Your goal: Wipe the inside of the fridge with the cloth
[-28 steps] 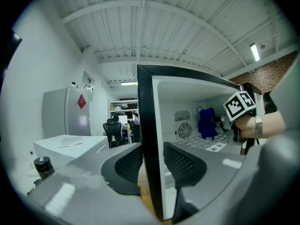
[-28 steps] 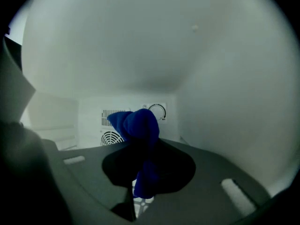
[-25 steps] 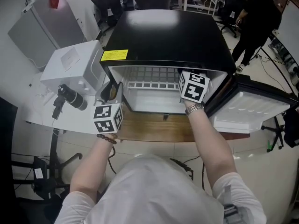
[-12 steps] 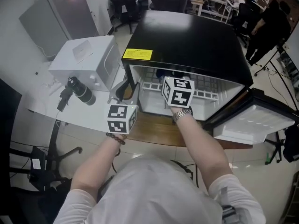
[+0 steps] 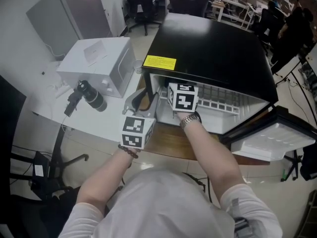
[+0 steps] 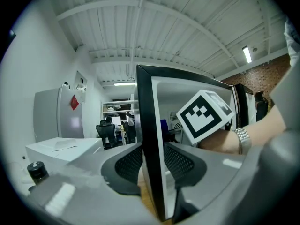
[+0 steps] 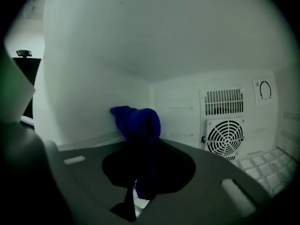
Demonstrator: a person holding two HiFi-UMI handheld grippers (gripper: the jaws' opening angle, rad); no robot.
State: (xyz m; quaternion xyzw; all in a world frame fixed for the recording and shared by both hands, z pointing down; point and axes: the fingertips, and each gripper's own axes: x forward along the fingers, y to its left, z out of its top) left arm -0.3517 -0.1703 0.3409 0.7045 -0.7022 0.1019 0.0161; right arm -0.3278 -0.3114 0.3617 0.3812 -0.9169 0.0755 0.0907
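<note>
Inside the fridge (image 5: pixel 213 43), near its left wall, the right gripper (image 7: pixel 143 165) grips the bunched blue cloth (image 7: pixel 138 123) while the left gripper (image 6: pixel 151 161) clamps the front edge (image 6: pixel 146 111); hard strokes could probably pull the cloth free or shift the fridge.

Head view: brightly and evenly lit from overhead, sharp throughout, with a soft sheen at 12 o'clock on the black fridge (image 5: pixel 213 48) top. Left gripper view: bright, lit by a ceiling strip light (image 6: pixel 247 54) at 2 o'clock; strongly fisheye-bent, black at the rim, blurred toward 6 o'clock. Right gripper view: dim, greenish and grainy, deeply shadowed from 6 to 9 o'clock, darkest beneath the cloth (image 7: pixel 138 123).
</note>
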